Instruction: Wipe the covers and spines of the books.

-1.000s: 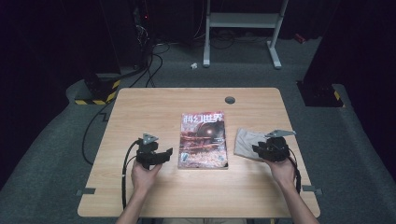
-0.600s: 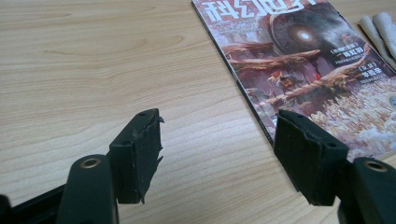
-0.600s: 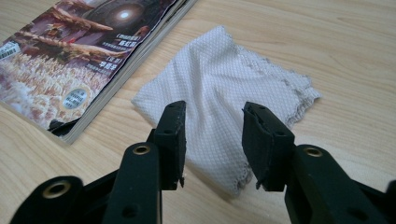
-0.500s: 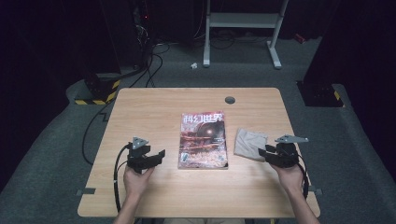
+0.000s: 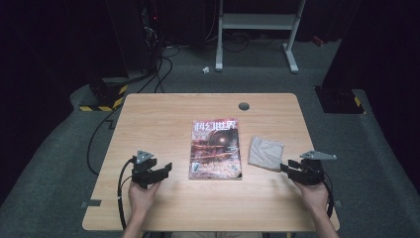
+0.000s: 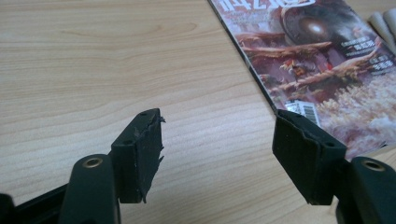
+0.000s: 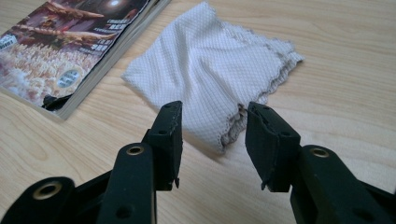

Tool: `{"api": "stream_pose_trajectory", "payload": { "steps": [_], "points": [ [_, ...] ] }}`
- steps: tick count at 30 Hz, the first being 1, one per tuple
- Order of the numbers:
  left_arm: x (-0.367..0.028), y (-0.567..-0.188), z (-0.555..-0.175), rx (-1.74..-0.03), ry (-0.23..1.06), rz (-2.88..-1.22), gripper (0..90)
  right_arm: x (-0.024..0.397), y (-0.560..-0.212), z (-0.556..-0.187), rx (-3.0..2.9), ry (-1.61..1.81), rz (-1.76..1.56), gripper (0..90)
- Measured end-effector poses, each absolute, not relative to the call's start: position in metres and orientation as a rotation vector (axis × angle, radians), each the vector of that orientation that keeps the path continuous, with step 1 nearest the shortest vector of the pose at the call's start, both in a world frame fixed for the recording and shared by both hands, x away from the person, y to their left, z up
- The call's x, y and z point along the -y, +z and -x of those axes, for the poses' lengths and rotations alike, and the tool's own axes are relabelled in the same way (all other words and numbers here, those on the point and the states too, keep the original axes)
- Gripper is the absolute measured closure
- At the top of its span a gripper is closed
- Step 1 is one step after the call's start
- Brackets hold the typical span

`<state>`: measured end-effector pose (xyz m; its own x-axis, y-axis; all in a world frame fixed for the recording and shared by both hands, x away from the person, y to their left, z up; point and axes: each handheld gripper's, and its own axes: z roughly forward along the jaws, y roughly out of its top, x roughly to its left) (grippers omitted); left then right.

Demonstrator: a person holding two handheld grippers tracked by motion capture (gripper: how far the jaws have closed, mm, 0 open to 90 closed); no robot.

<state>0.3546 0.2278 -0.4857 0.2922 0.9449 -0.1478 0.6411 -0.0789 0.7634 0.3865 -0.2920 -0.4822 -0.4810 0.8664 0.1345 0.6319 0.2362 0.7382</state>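
Observation:
A magazine (image 5: 215, 148) with a dark red cover lies flat in the middle of the wooden table (image 5: 163, 114). To its right rests a folded white cloth (image 5: 266, 152). My left gripper (image 5: 166, 168) hovers left of the magazine (image 6: 327, 70), its jaws (image 6: 217, 140) wide open over bare wood. My right gripper (image 5: 286, 167) sits just right of the cloth and points at it. Its jaws (image 7: 215, 126) have just been opening and stand apart. The cloth's near corner (image 7: 210, 60) lies just ahead of them, unpinched, with the magazine (image 7: 60, 42) beyond at left.
A round grommet (image 5: 243, 106) is set into the table near its far edge. Bare wood spreads left of the magazine and along the near edge. Beyond the table stand a white metal frame (image 5: 257, 29) and cables on a dark floor.
Both hands have drawn back toward the near edge. The right gripper has come off the cloth and moved right; the left has moved left, away from the magazine.

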Motion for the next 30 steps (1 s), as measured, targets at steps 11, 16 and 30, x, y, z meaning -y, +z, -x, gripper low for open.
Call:
{"api": "stream_pose_trajectory", "payload": {
  "steps": [11, 16, 30],
  "points": [
    [-0.233, -0.495, -0.349, -1.457, 0.509, -1.8, 33.2, 0.301, -0.491, -0.374, -2.178, 1.084, -1.396, 59.4],
    [-0.236, -0.501, -0.346, -1.469, 0.516, -1.803, 33.1, 0.304, -0.496, -0.369, -2.172, 1.061, -1.384, 60.8],
    [-0.244, -0.517, -0.343, -1.521, 0.546, -1.799, 33.0, 0.311, -0.511, -0.362, -2.161, 0.974, -1.388, 60.3]
  ]
}}
